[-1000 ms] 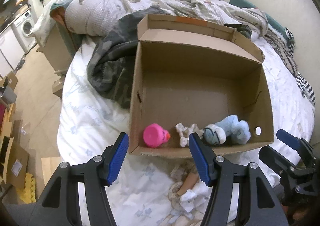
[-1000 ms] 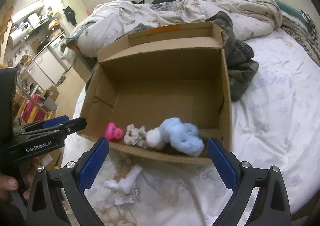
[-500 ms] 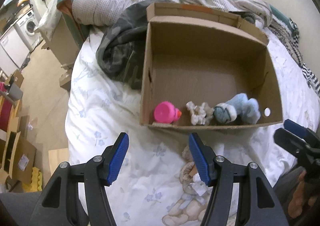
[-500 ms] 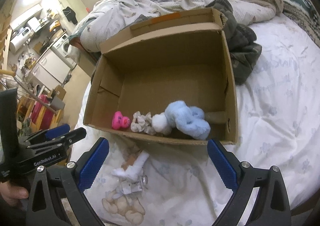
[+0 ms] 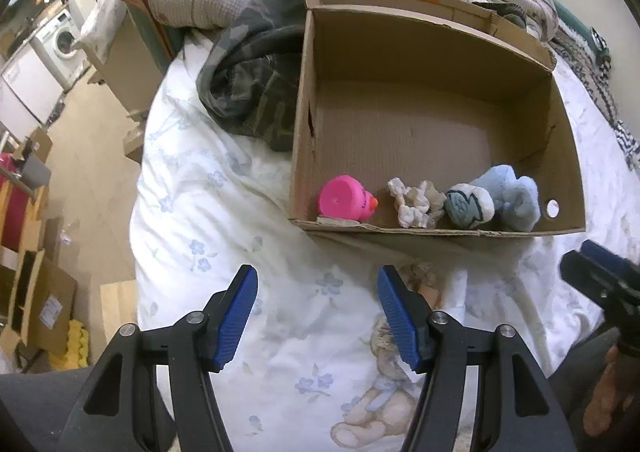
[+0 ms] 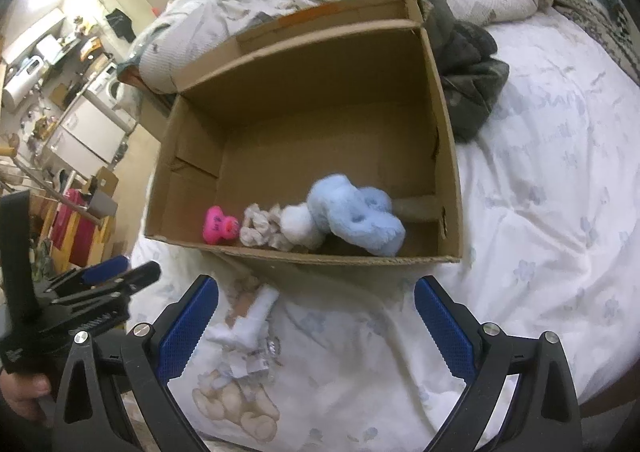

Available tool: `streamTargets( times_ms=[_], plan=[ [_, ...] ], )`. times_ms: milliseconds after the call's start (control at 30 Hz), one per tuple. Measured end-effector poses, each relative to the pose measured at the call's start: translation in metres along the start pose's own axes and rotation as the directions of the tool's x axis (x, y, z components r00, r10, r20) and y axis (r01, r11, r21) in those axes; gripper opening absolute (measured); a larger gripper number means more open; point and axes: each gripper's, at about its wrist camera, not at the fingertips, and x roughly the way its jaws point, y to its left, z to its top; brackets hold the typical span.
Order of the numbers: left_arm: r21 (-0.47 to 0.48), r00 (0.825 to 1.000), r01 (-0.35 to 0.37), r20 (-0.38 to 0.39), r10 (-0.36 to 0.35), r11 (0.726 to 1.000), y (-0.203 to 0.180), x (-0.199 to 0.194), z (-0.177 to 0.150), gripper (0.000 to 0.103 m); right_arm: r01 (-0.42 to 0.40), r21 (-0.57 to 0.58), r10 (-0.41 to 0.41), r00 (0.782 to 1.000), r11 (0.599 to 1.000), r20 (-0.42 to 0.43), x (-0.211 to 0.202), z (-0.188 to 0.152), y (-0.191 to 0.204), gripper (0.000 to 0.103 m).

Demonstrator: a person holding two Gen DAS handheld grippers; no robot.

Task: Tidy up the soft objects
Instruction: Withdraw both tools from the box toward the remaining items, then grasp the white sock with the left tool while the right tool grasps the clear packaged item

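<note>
An open cardboard box (image 5: 304, 100) (image 6: 448, 156) lies on the bed. Along its near wall sit a pink toy duck (image 5: 345, 204) (image 6: 218, 226), a cream scrunchie (image 5: 416, 204) (image 6: 260, 230) and a light blue plush (image 5: 496, 198) (image 6: 352, 212). A small white sock-like item (image 6: 250, 326) and a teddy (image 6: 236, 408) (image 5: 384, 408) lie on the sheet in front of the box. My left gripper (image 5: 318, 316) is open and empty above the sheet. My right gripper (image 6: 316, 324) is open and empty, near the white item.
Rumpled blankets (image 5: 256, 76) (image 6: 468, 64) lie beside and behind the box. The bed edge (image 5: 140, 212) drops to the floor at the left, with boxes (image 5: 36, 300) and a washing machine (image 5: 60, 40) beyond.
Both grippers have pulled back from the box toward the near edge of the bed, so more sheet and the teddy show. Both stay open.
</note>
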Motion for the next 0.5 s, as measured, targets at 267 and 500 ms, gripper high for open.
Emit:
streamTargets(
  times_ms=[267,500],
  plan=[
    [-0.013,0.982,0.129,-0.136,-0.13,0.992,-0.012,0.026,-0.006,0.059,0.012,0.036,-0.01,0.998,0.999,-0.06,0.016,0.0,-0.004,0.103],
    [0.118,0.954,0.221,-0.232,-0.19,0.968,-0.06,0.046,-0.022,0.059,0.025,0.069,-0.018,0.995,0.997,-0.096,0.025,-0.001,-0.012,0.103]
  ],
)
